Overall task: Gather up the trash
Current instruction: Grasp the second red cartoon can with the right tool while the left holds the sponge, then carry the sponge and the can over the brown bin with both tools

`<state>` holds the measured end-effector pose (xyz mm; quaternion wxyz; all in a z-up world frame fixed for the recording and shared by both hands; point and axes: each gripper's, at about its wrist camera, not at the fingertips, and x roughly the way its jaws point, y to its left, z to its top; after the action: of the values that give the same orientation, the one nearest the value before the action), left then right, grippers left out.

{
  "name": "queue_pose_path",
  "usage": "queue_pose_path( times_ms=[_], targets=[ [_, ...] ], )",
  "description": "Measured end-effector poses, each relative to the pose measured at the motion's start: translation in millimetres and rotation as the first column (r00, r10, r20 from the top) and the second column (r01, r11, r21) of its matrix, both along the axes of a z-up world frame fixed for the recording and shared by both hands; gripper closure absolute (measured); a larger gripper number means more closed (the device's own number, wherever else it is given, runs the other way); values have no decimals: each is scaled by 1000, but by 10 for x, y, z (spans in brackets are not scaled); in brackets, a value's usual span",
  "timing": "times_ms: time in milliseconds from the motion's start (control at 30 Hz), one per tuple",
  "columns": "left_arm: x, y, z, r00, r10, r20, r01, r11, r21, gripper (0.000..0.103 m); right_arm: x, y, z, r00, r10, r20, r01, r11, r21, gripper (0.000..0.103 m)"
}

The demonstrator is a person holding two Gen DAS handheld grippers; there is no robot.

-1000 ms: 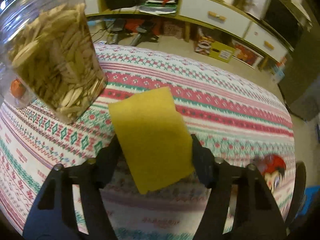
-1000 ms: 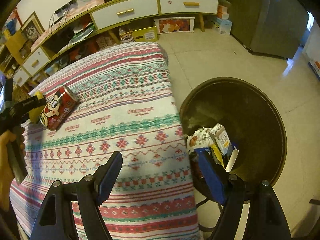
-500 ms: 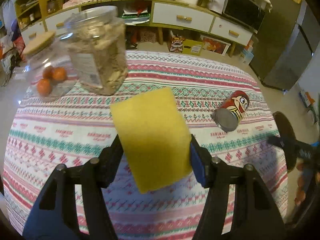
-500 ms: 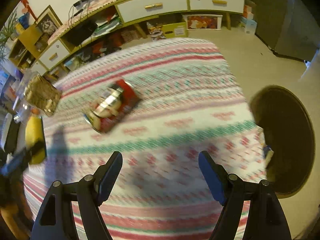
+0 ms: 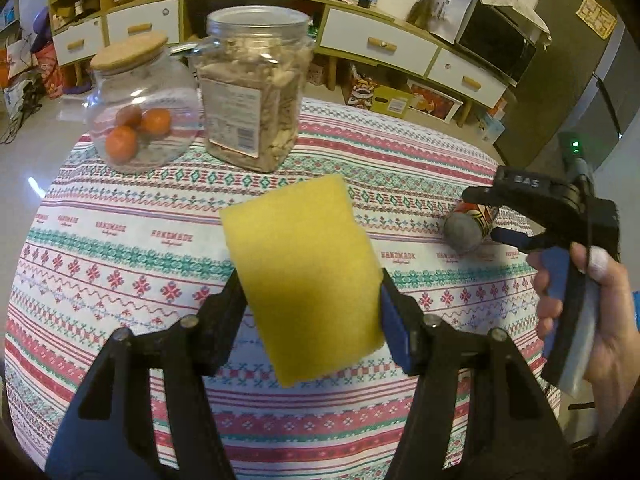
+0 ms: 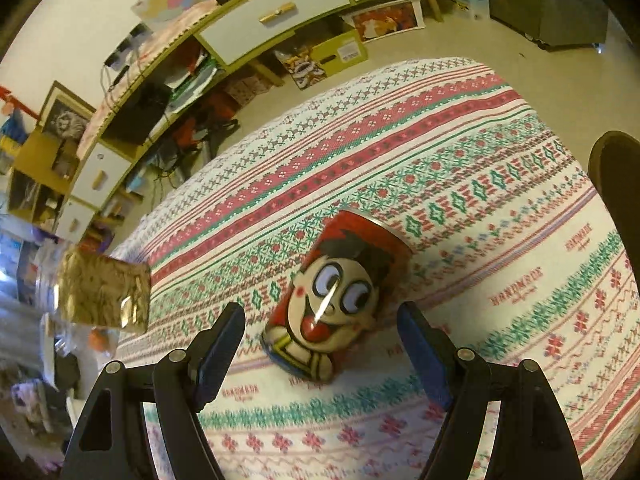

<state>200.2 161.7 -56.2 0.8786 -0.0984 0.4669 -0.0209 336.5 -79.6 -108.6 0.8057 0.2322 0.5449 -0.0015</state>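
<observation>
A yellow sponge (image 5: 304,280) hangs above the patterned tablecloth (image 5: 120,264), with my left gripper (image 5: 310,296) shut on its two sides. A red drink can with a cartoon face (image 6: 340,296) lies on its side on the cloth. My right gripper (image 6: 320,316) hovers over it, open, one finger on each side of the can in the right wrist view and not touching it. The left wrist view shows the same can (image 5: 468,228) at the right, with the right gripper (image 5: 500,216) and the hand that holds it.
A round glass jar with oranges (image 5: 140,116) and a square jar of seeds (image 5: 256,92) stand at the far side of the table. The dark rim of a trash bin (image 6: 616,184) shows past the table's right edge. A low cabinet with drawers (image 5: 380,44) lines the wall.
My right gripper has swung from over the trash bin to above the can. My left gripper has pulled back from the jars with the sponge, so both jars and the can show.
</observation>
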Motion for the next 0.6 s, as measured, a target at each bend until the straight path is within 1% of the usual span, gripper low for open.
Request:
queue_pose_path(
  times_ms=[133, 233, 267, 333, 367, 400, 600],
  targets=[
    [-19, 61, 8, 1000, 8, -1, -8, 1000, -10, 40, 73, -7, -74, 999, -25, -24, 25, 1000, -11, 24],
    [-18, 62, -8, 1000, 6, -6, -6, 1000, -7, 39, 103, -18, -138, 998, -34, -47, 33, 999, -27, 28],
    [-18, 57, -12, 1000, 5, -7, -5, 1000, -5, 40, 105, -30, -160, 998, -34, -51, 33, 999, -20, 29],
    [-19, 49, -14, 1000, 4, -6, -4, 1000, 0, 39, 90, -63, -189, 998, -30, -57, 30, 1000, 3, 37],
    [-15, 47, -12, 1000, 3, -6, -3, 1000, 0, 40, 82, -68, -196, 998, -24, -62, 25, 1000, 9, 42],
    [-20, 37, -6, 1000, 2, -5, -2, 1000, 1, 39, 70, -65, -195, 998, -11, -66, 12, 1000, 8, 45],
    [-61, -54, 19, 1000, -14, 4, 13, 1000, 13, 39, -131, -66, -124, 994, 87, -70, -88, 996, -1, 47]
  ],
)
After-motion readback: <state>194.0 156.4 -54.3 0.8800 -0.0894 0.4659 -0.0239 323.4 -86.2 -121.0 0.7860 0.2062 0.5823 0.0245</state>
